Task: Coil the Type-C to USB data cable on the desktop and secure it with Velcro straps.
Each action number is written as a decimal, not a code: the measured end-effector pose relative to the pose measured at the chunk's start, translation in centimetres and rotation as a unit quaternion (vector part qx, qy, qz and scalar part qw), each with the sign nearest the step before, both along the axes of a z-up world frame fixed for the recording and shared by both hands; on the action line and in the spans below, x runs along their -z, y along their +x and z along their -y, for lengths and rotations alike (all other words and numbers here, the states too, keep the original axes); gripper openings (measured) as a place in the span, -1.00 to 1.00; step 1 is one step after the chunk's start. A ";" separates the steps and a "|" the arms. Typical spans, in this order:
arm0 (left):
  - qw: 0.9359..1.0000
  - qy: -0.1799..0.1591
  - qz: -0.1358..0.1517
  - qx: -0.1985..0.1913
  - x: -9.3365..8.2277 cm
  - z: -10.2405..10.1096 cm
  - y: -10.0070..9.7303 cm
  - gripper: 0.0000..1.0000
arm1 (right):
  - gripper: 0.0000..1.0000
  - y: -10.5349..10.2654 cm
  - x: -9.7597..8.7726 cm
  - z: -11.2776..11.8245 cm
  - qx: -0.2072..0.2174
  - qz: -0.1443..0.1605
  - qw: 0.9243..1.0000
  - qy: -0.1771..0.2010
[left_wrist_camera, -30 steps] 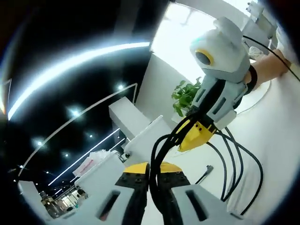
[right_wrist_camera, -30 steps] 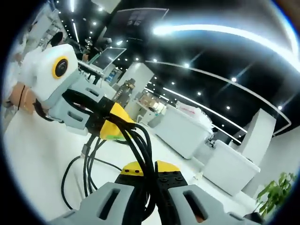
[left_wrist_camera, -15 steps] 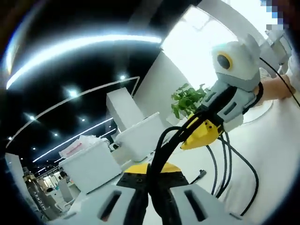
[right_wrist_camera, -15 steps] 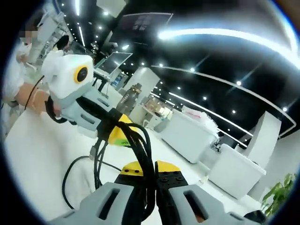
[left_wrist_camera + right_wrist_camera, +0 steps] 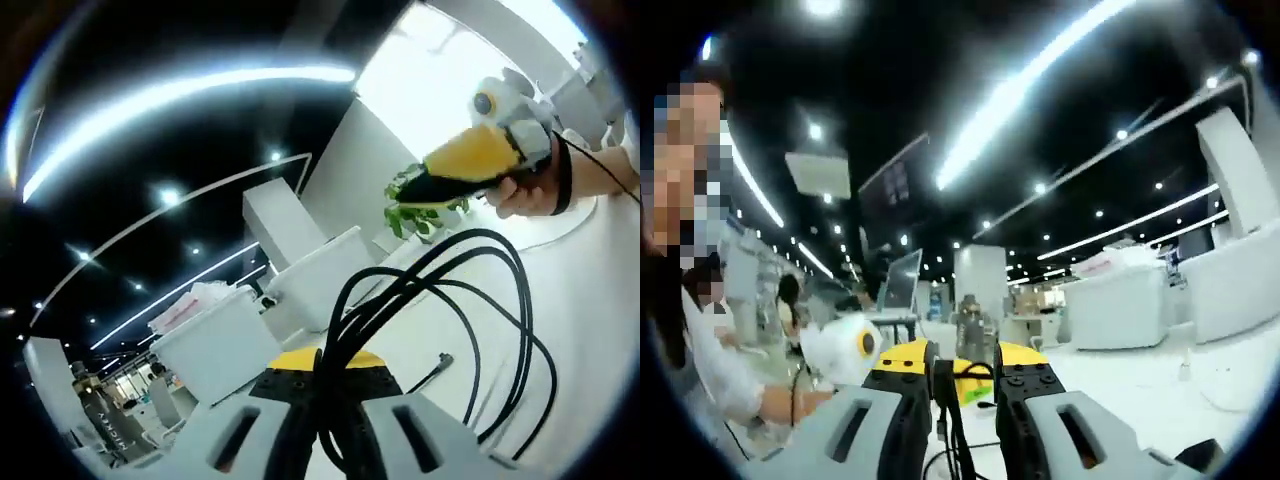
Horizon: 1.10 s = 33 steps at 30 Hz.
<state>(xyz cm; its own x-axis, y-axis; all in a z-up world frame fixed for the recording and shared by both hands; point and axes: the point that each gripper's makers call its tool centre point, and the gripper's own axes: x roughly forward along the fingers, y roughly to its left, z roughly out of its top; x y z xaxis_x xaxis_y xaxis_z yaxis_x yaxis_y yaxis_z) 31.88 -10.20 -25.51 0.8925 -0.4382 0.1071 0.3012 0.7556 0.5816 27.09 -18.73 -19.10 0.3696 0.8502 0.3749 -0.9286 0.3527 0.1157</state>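
Note:
The black data cable (image 5: 440,290) stands up in several loops from my left gripper (image 5: 322,385), which is shut on the gathered strands at the bottom of the left gripper view. One plug end (image 5: 443,362) lies on the white desktop (image 5: 590,290). My right gripper (image 5: 400,198) is held up at the upper right, clear of the loops. In the right gripper view, my right gripper (image 5: 965,365) is open with a gap between its jaws. Through that gap the cable (image 5: 952,440) and the left gripper (image 5: 975,372) appear farther off.
A hand (image 5: 525,190) holds the right gripper. A potted plant (image 5: 410,215) and white counters (image 5: 215,345) stand beyond the desk. A person (image 5: 700,370) is at the left of the right gripper view, with more benches behind.
My right gripper has let go of the cable strands and pulled up and away from them. The left gripper keeps its hold, and the loops have sprung wider.

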 end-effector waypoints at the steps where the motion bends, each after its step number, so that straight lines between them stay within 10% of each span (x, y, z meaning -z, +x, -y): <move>1: 1.000 -0.005 0.001 0.003 -0.1 -0.1 -0.1 -0.91 | -0.54 1.0 0.0 0.7 0.015 -0.016 1.000 0.008; 4: 1.000 -0.011 0.006 0.007 -0.5 0.0 -0.5 -0.91 | -0.56 4.6 2.3 2.4 0.115 0.000 0.991 -0.064; 6: 1.000 -0.008 0.021 0.009 -1.2 0.1 -1.0 -0.91 | -0.56 7.0 5.4 3.1 0.180 0.030 0.970 -0.161; 19: 0.993 -0.049 0.085 0.071 -5.1 1.6 -4.7 -0.91 | -0.52 8.8 15.7 -2.6 0.125 0.031 0.926 -0.355; 30: 0.984 -0.054 0.136 0.106 -7.5 3.0 -7.8 -0.90 | -0.93 8.9 18.0 -2.6 0.142 0.086 0.878 -0.449; 33: 0.985 -0.055 0.127 0.103 -7.2 2.8 -7.1 -0.90 | -0.95 9.1 17.3 -2.4 0.152 0.101 0.875 -0.449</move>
